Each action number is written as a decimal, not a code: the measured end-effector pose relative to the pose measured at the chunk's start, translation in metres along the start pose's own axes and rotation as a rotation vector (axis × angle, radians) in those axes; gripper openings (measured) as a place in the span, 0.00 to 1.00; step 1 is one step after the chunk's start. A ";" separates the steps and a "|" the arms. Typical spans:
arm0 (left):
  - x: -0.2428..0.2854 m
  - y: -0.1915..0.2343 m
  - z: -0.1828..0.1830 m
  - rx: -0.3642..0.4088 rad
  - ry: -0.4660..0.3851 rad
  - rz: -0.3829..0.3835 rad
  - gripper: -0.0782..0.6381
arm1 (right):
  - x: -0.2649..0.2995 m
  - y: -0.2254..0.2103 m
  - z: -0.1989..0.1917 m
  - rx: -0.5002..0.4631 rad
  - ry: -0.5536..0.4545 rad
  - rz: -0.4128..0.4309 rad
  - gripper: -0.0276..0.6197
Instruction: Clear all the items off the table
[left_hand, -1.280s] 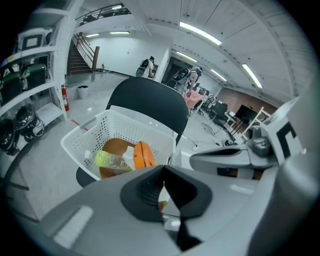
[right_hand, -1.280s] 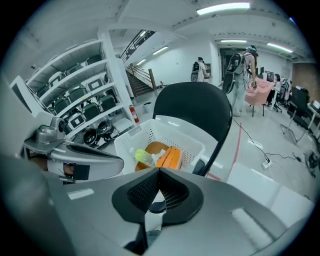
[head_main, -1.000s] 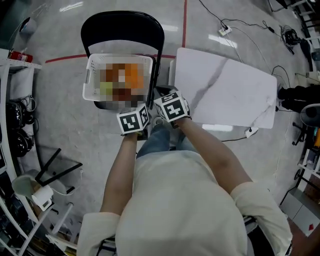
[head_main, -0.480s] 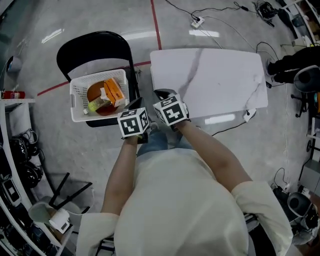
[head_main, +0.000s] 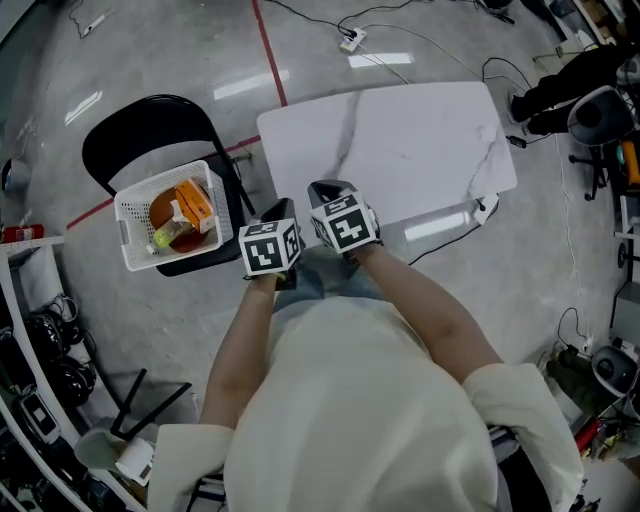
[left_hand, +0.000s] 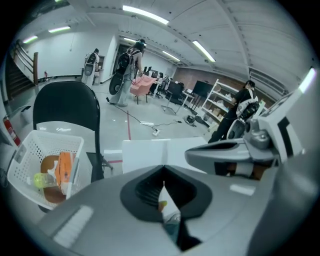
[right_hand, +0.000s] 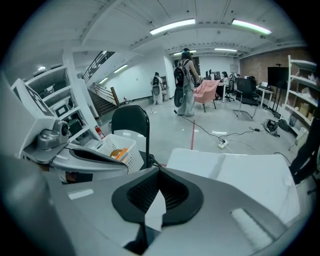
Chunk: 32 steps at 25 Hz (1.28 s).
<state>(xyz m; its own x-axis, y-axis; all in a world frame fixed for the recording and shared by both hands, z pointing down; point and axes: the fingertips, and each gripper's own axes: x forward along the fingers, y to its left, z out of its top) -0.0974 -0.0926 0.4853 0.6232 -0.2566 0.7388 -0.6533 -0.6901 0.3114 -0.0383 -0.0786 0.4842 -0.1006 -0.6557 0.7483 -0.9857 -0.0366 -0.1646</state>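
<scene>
— How do the jaws stand?
— The left gripper (left_hand: 163, 167) has its jaws clenched pad to pad; the right gripper (right_hand: 159, 170) the same.
— And the items (head_main: 180, 215)?
— In the white basket (head_main: 135, 255) on the black chair (head_main: 130, 140), left of the left jaws. The table (head_main: 400, 140) lies just ahead of both.

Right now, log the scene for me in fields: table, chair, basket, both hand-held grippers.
table: white, nothing visible on its top
chair: black, left of the table
basket: white, on the chair seat, holds an orange box and other items
left hand-held gripper: shut, empty, by the table's near edge
right hand-held gripper: shut, empty, beside the left one
</scene>
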 end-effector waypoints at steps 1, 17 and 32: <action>0.003 -0.009 0.000 0.010 0.003 -0.006 0.12 | -0.005 -0.008 -0.003 0.010 -0.002 -0.007 0.04; 0.050 -0.148 -0.014 0.082 0.028 -0.056 0.12 | -0.081 -0.128 -0.065 0.107 -0.027 -0.070 0.04; 0.090 -0.255 -0.038 0.116 0.043 -0.062 0.12 | -0.138 -0.220 -0.124 0.148 -0.042 -0.095 0.04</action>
<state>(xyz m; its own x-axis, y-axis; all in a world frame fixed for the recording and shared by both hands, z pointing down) 0.1089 0.0861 0.4948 0.6402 -0.1838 0.7459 -0.5587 -0.7778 0.2879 0.1758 0.1130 0.4968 0.0007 -0.6752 0.7377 -0.9595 -0.2084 -0.1898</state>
